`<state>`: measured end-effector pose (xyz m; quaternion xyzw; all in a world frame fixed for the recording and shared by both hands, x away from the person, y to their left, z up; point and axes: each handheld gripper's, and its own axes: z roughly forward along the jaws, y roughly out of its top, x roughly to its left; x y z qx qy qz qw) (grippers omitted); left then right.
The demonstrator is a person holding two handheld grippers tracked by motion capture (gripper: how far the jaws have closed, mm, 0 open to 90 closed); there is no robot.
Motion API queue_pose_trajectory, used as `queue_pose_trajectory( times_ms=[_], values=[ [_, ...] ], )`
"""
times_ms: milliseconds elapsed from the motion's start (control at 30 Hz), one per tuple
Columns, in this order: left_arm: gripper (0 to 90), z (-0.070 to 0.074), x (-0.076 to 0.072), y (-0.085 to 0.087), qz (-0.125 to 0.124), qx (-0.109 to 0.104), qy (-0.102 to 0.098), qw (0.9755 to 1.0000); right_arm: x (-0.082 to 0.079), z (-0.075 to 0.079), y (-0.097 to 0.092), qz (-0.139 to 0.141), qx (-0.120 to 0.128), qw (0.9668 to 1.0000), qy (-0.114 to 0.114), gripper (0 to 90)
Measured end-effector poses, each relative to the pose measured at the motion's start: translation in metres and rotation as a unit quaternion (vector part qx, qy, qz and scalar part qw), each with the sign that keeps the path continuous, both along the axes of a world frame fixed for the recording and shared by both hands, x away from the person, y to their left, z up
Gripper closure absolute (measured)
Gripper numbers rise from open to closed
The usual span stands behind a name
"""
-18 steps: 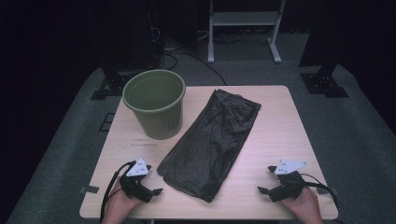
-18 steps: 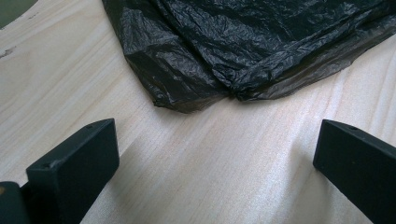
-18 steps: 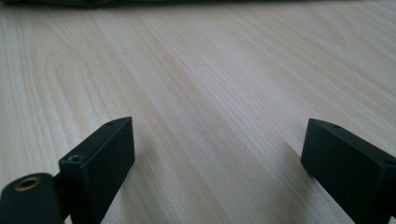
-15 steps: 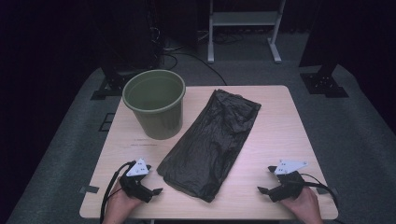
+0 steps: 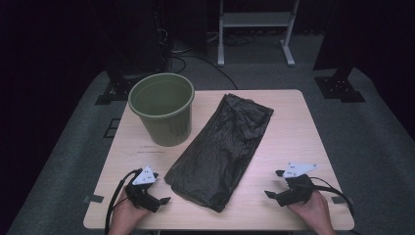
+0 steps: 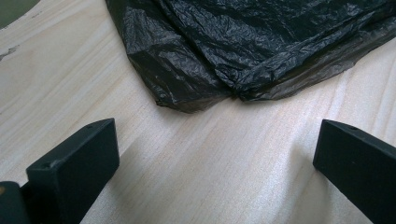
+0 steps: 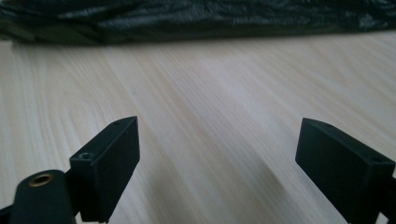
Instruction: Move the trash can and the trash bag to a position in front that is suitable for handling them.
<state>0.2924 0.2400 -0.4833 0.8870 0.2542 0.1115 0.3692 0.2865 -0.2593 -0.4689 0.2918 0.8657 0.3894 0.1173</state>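
A black plastic bag (image 5: 221,152) lies flat and crumpled on the desk (image 5: 293,142), running on a diagonal from the middle of the far edge down toward the near edge, left of centre. Its near end stops short of the near edge. A green bucket (image 5: 162,107) stands upright at the far left corner of the desk, mouth up, just beside the bag's left side; whether the two touch cannot be told.

The left gripper (image 5: 164,200) rests at the near left corner, held in the person's left hand (image 5: 126,215), its jaws pointing toward the near end of the bag. In the left gripper view the jaws stand wide apart with only bare wood between them, and the bag's (image 6: 243,46) crumpled near corner lies just ahead of them, not touched.

The right gripper (image 5: 273,184) rests toward the near right corner, held in the right hand (image 5: 313,210), its jaws pointing left toward the bag. In the right gripper view the jaws also stand wide, nothing between them, and the bag (image 7: 196,18) lies well ahead across an open stretch of desk. A cable trails from each gripper toward the near edge.
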Motion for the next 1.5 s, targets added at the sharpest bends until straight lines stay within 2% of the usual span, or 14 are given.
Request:
queue_pose_trajectory(
  times_ms=[233,400,433,533,633,667,733,833,867,967,1133,1333,1367,1500],
  values=[
    [0.0,0.0,0.0,0.0,0.003,0.0,0.0,1.0,0.005,0.012,0.015,0.013,0.022,0.9997,0.001,12.2],
    [0.0,0.0,0.0,0.0,0.003,0.0,0.0,1.0,0.01,0.017,0.03,0.029,0.024,0.9993,-0.002,12.2],
    [0.0,0.0,0.0,0.0,0.004,0.0,0.0,1.0,0.013,0.017,0.037,0.038,0.038,0.9986,0.003,12.2],
    [0.0,0.0,0.0,0.0,0.004,0.0,0.0,1.0,0.016,0.017,0.047,0.042,0.025,0.9988,0.003,12.2],
    [0.0,0.0,0.0,0.0,0.004,0.0,0.0,1.0,0.022,0.016,0.053,0.052,0.059,0.9969,0.009,13.0],
    [0.0,0.0,0.0,0.0,0.004,0.0,0.0,1.0,0.024,0.016,0.054,0.051,0.062,0.9967,0.012,13.0],
    [0.0,0.0,0.0,0.0,0.004,0.0,0.0,1.0,0.027,0.017,0.06,0.049,0.041,0.9979,0.01,13.0],
    [0.0,0.0,0.0,0.0,0.004,-0.001,0.0,1.0,0.03,0.018,0.067,0.056,0.044,0.9974,0.009,13.0],
    [0.0,0.0,0.0,0.0,0.004,-0.001,0.0,1.0,0.033,0.017,0.077,0.06,0.028,0.9978,0.005,13.0],
    [0.0,0.0,0.0,0.0,0.004,0.0,0.0,1.0,0.038,0.014,0.087,0.067,0.024,0.9974,0.007,13.0],
    [0.0,0.0,0.0,0.0,0.004,-0.001,0.0,1.0,0.046,0.003,0.097,0.068,0.015,0.9974,0.021,14.2],
    [0.0,0.0,0.0,0.0,0.004,-0.001,0.0,1.0,0.047,-0.009,0.102,0.064,-0.007,0.9976,0.026,25.5],
    [0.0,0.0,0.0,0.0,0.004,0.0,0.0,1.0,0.046,-0.01,0.102,0.058,-0.015,0.9981,0.013,33.7],
    [0.0,0.0,0.0,0.0,0.004,0.0,0.0,1.0,0.042,-0.008,0.1,0.059,-0.018,0.9981,0.002,60.3]
  ],
)
